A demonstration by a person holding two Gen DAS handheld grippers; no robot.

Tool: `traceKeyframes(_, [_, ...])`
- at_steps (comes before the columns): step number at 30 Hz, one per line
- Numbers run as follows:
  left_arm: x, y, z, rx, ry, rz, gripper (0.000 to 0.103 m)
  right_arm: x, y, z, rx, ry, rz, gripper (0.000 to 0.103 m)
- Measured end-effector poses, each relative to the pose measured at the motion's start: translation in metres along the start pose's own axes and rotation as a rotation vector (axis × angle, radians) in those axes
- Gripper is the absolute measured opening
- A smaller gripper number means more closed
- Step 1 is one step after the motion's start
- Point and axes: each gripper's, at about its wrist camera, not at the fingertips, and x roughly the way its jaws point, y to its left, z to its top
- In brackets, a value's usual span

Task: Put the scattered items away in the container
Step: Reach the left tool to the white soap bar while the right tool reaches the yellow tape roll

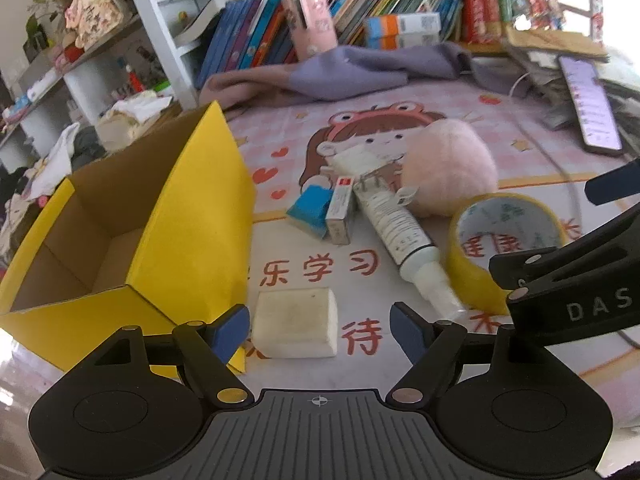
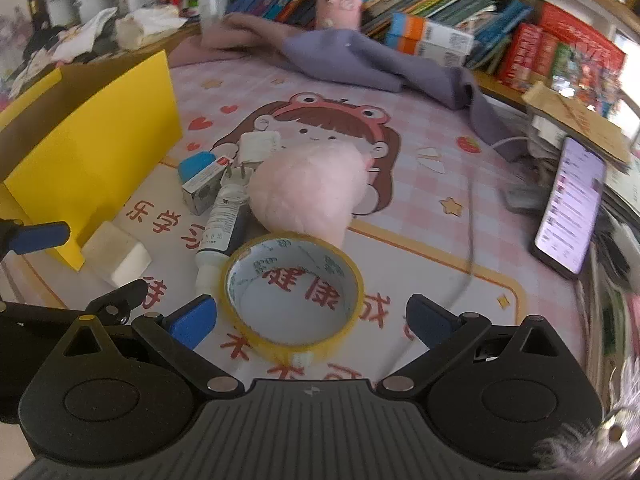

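Cartoon desk mat [image 1: 500, 120]; both hand-held grippers spread wide: left [image 1: 320, 326] flanks sponge [image 1: 296, 328] (untouched), right [image 2: 312, 320] flanks tape roll [image 2: 294, 292].

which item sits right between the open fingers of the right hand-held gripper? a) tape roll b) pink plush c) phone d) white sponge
a: in the right wrist view the tape roll lies flat between the spread fingers of the right hand-held gripper, while the sponge lies off to the left by the yellow box.
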Motion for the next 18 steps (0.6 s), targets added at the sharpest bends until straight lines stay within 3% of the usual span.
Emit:
traceKeyframes(9, [0.026, 0.011, 0.005, -0.090, 0.092, 0.025, 0.079, 0.028, -0.007, 0.014, -0.034, 0.049, 0.086, 0.103])
traceKeyframes(18, [0.043, 0.019, 0.010, -0.194, 0.152, -0.023, 0.079, 0.042, -0.011, 0.016, -0.052, 0.085, 0.094, 0.102])
